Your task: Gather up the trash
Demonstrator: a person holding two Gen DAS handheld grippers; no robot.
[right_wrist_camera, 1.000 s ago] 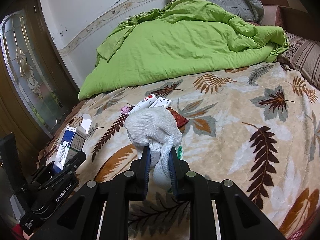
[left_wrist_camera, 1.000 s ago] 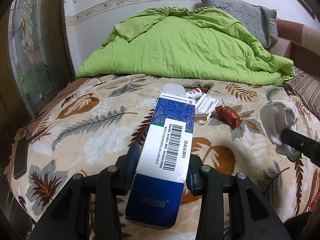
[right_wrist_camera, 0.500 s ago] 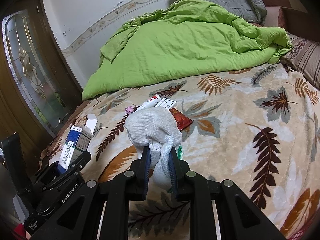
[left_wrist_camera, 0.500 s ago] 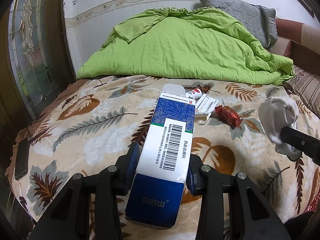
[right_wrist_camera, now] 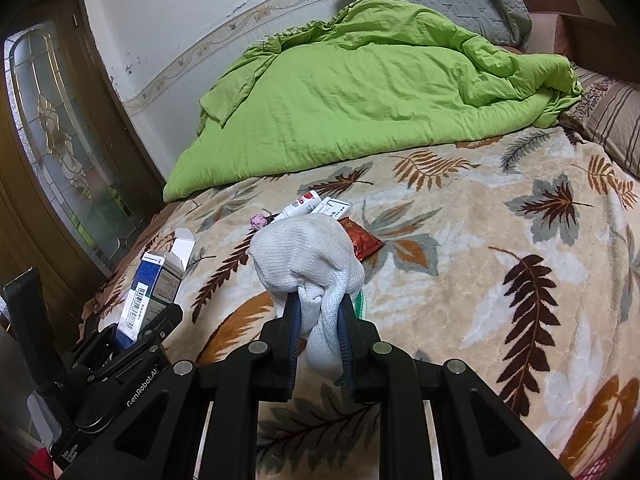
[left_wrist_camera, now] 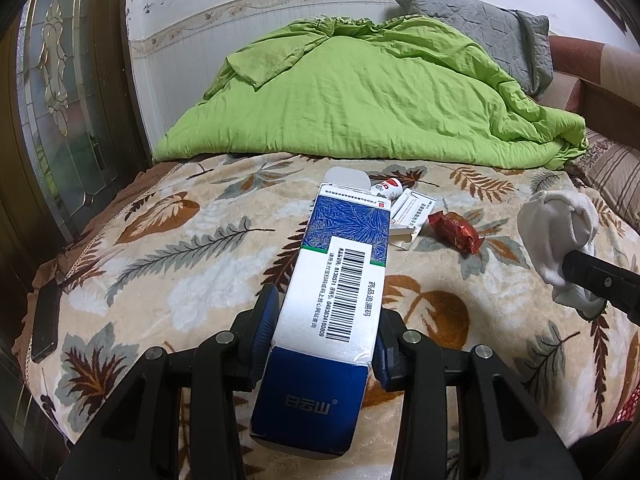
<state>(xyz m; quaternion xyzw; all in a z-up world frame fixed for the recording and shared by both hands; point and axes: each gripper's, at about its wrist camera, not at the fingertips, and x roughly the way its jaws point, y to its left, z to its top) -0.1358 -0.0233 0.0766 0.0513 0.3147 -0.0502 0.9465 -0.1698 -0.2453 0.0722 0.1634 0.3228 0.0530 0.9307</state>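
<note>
My left gripper (left_wrist_camera: 324,320) is shut on a blue and white medicine box (left_wrist_camera: 332,292) with a barcode and an open top flap, held above the bed; it also shows in the right wrist view (right_wrist_camera: 150,292). My right gripper (right_wrist_camera: 318,312) is shut on a white balled sock (right_wrist_camera: 308,252), seen at the right of the left wrist view (left_wrist_camera: 560,232). On the leaf-patterned blanket (right_wrist_camera: 480,280) lie a red wrapper (left_wrist_camera: 456,232), a small white carton (left_wrist_camera: 412,212), a white tube with a red label (right_wrist_camera: 302,204) and a pink scrap (right_wrist_camera: 258,221).
A green duvet (left_wrist_camera: 360,92) is heaped at the far side of the bed, with a grey pillow (left_wrist_camera: 480,28) behind it. A dark wooden door with patterned glass (left_wrist_camera: 56,80) stands at the left. A dark phone (left_wrist_camera: 44,324) lies at the bed's left edge.
Both grippers keep their holds. Both views have drawn back and tilted up slightly, so the bed looks a little farther and more wall shows.
</note>
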